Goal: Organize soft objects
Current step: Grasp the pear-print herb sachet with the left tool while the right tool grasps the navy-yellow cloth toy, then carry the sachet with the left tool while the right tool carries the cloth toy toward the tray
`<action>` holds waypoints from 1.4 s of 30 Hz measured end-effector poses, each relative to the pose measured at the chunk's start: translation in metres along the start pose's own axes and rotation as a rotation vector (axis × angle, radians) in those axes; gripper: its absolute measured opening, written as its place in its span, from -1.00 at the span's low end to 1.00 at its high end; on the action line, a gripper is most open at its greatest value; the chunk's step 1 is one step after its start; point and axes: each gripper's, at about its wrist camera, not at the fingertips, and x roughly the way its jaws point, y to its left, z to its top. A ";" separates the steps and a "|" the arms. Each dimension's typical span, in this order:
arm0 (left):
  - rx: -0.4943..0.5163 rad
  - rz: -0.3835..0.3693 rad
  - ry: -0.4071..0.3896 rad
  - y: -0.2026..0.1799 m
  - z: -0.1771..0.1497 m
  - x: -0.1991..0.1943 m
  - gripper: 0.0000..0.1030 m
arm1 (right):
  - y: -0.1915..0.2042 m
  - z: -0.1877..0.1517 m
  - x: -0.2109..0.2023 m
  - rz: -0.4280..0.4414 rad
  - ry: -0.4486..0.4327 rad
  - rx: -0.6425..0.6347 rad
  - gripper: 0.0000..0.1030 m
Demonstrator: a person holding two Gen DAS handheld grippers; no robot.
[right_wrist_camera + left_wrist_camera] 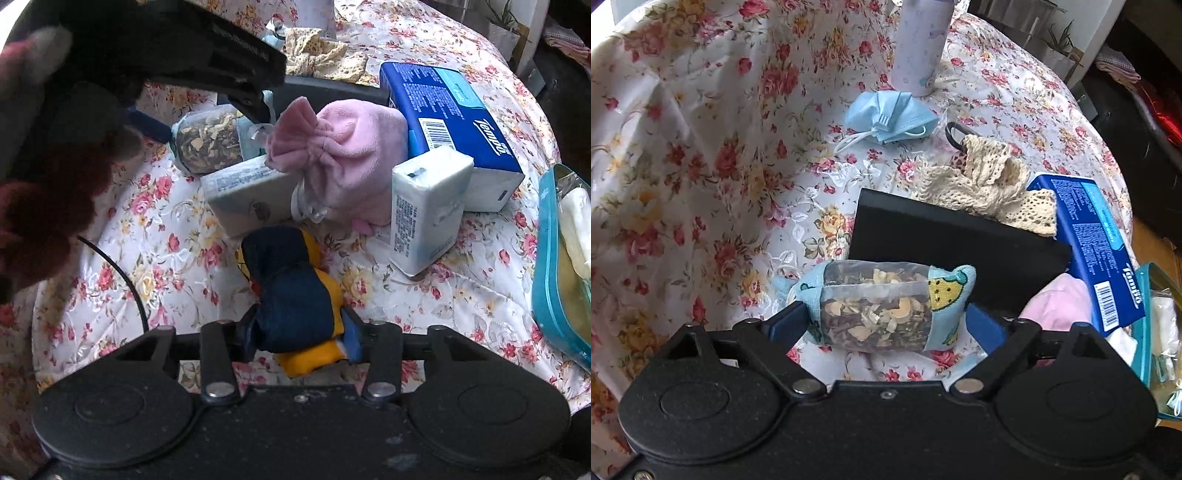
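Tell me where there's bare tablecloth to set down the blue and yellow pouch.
The widest free patch is the floral tablecloth left of the blue face mask and herb sachet. A smaller bare strip lies between the small white tissue pack and the teal tin. It is crowded around the pink drawstring bag, blue Tempo box and cream lace.

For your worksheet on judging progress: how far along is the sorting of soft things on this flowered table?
Nothing looks sorted yet. In hand: the right gripper pinches a navy-and-yellow cloth; the left gripper straddles a herb sachet. Still loose: face mask, lace cloth, pink pouch.
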 end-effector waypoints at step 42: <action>0.012 0.041 -0.118 -0.028 0.013 -0.062 0.19 | -0.022 -0.006 -0.057 0.100 -0.116 0.115 -0.35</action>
